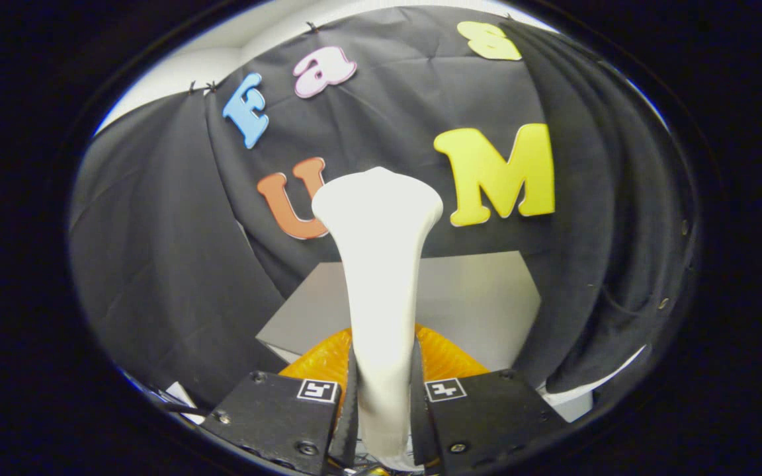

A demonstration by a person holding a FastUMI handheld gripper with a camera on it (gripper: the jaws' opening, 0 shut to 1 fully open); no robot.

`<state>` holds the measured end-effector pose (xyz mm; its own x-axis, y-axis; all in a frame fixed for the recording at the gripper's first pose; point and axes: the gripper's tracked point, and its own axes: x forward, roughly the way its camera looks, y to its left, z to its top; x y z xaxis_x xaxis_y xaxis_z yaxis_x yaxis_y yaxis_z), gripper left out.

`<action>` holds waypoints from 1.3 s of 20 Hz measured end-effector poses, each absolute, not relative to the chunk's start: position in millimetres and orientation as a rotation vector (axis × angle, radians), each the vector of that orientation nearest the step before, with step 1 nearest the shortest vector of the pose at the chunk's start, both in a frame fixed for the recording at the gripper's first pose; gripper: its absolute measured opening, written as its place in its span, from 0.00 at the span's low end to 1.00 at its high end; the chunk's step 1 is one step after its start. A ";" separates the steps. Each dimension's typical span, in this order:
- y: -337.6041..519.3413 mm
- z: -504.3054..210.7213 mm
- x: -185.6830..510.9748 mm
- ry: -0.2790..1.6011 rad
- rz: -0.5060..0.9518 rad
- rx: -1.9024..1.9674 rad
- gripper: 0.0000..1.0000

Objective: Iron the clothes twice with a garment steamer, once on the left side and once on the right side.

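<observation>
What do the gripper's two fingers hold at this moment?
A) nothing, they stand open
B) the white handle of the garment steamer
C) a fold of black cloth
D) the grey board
B: both fingers press on the white steamer handle, which rises between them.

the gripper (381, 396) has both fingers pressed on the white garment steamer (381, 264), which stands upright between them, its orange base (450, 357) near them, a dark garment (592, 231) at right.
</observation>
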<state>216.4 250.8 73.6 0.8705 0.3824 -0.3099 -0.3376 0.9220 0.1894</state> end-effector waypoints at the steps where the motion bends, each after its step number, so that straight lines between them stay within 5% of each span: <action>1: 240.7 82.6 203.8 0.321 0.372 0.132 0.35; 11: 110.1 185.3 130.0 0.054 0.164 0.136 0.35; 26: -7.4 268.6 178.7 -0.076 -0.040 0.086 0.35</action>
